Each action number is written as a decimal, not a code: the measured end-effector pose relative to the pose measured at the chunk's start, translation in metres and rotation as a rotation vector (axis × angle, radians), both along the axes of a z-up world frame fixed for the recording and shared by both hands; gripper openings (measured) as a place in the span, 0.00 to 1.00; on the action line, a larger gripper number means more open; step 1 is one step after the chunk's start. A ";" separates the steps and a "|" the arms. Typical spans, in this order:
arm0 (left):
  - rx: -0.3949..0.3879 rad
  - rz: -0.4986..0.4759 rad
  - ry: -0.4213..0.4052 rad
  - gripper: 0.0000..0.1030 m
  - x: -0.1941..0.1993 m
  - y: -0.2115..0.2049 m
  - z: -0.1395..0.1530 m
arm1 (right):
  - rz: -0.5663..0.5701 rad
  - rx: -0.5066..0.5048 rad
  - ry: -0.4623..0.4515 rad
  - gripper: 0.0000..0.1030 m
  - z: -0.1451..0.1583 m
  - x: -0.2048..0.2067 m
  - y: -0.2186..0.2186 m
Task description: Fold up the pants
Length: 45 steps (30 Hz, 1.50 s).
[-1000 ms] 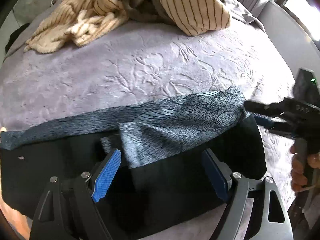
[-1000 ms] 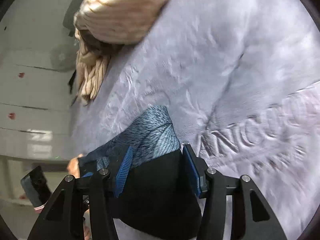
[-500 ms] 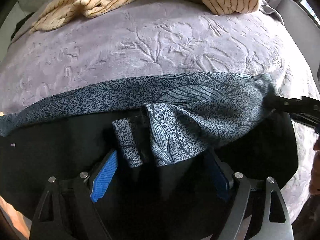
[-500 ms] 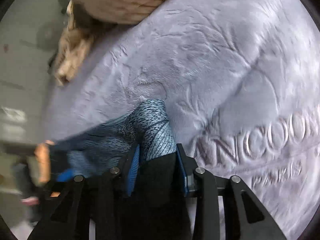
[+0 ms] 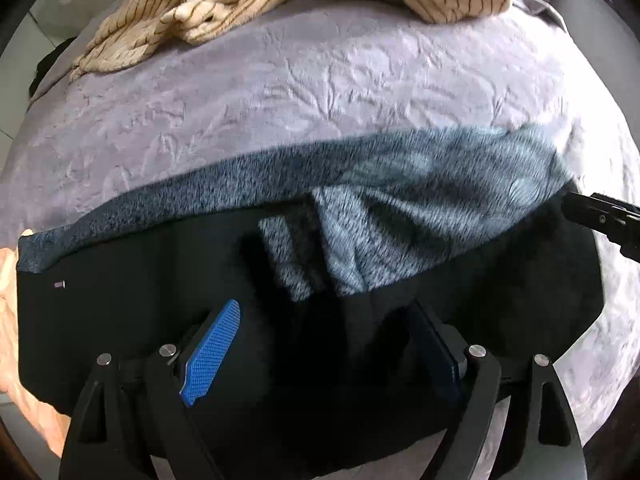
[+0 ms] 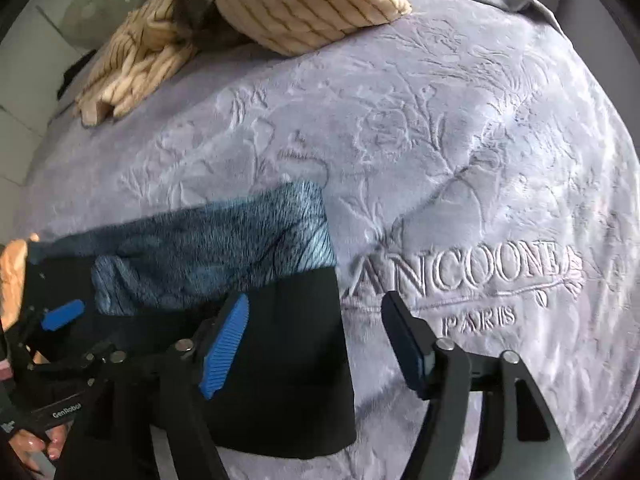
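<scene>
1. Left wrist view: one pair of pants (image 5: 280, 320), black cloth with a speckled blue-grey patterned side turned up along its far edge, lies flat across the near part of one bed spread with a lilac embossed plush blanket (image 5: 320, 92).
2. The left gripper (image 5: 324, 344) hangs over the black cloth with its two blue-padded fingers (image 5: 212, 352) spread wide; the cloth lies below and between them, and nothing is pinched.
3. One heap of cream fabric with thin brown stripes (image 5: 224, 4) sits at the far edge of the bed, well apart from the pants.
4. At the right edge of this view only the black tip of the right gripper (image 5: 600, 220) shows, just beside the right end of the pants; its fingers cannot be judged from here.
5. Right wrist view: the right gripper (image 6: 316, 340) has just been opening, and its two fingers (image 6: 224, 344) stand apart. One is over the black cloth, the other over bare blanket; the pants' right edge lies between them, ungripped.
6. Only this view shows the embossed lettering "ANCOONE PARIS" on the blanket (image 6: 460, 276), and the clean straight right end of the pants (image 6: 280, 360).
7. It also shows the left gripper (image 6: 64, 316) from outside at the left edge, with one hand (image 6: 36, 444) holding its handle.
8. The striped cream heap (image 6: 304, 4) appears again at the top.
</scene>
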<state>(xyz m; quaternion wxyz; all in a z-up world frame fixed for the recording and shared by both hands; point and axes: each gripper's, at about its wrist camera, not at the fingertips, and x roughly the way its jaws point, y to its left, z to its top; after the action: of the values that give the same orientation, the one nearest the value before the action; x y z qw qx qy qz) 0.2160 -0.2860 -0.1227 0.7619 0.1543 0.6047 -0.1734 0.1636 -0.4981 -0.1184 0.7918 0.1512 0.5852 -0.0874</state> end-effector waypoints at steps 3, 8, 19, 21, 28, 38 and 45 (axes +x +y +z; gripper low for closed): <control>0.005 0.001 -0.004 0.84 -0.004 0.003 0.003 | 0.011 0.008 0.032 0.72 -0.006 0.004 0.009; 0.019 0.000 -0.009 0.84 -0.012 0.009 0.009 | 0.021 -0.010 0.026 0.72 0.004 -0.005 0.012; 0.035 0.029 -0.018 0.84 -0.043 0.018 0.048 | 0.041 0.066 0.014 0.78 0.041 -0.030 0.029; 0.038 0.042 -0.016 0.84 -0.048 0.020 0.053 | 0.058 0.074 0.022 0.79 0.045 -0.035 0.036; 0.055 0.119 0.015 0.84 -0.079 0.034 0.060 | 0.162 0.075 0.065 0.80 0.049 -0.051 0.066; 0.069 0.304 0.003 0.84 -0.101 0.097 0.072 | 0.348 0.086 0.103 0.80 0.041 -0.048 0.125; 0.047 0.380 0.005 0.84 -0.090 0.159 0.072 | 0.401 0.059 0.110 0.80 0.044 -0.030 0.175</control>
<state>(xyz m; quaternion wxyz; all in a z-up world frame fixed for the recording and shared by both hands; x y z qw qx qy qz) 0.1258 -0.1272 -0.0510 0.7757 0.0544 0.6287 -0.0124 0.1333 -0.3235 -0.0743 0.7553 0.0501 0.6484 0.0810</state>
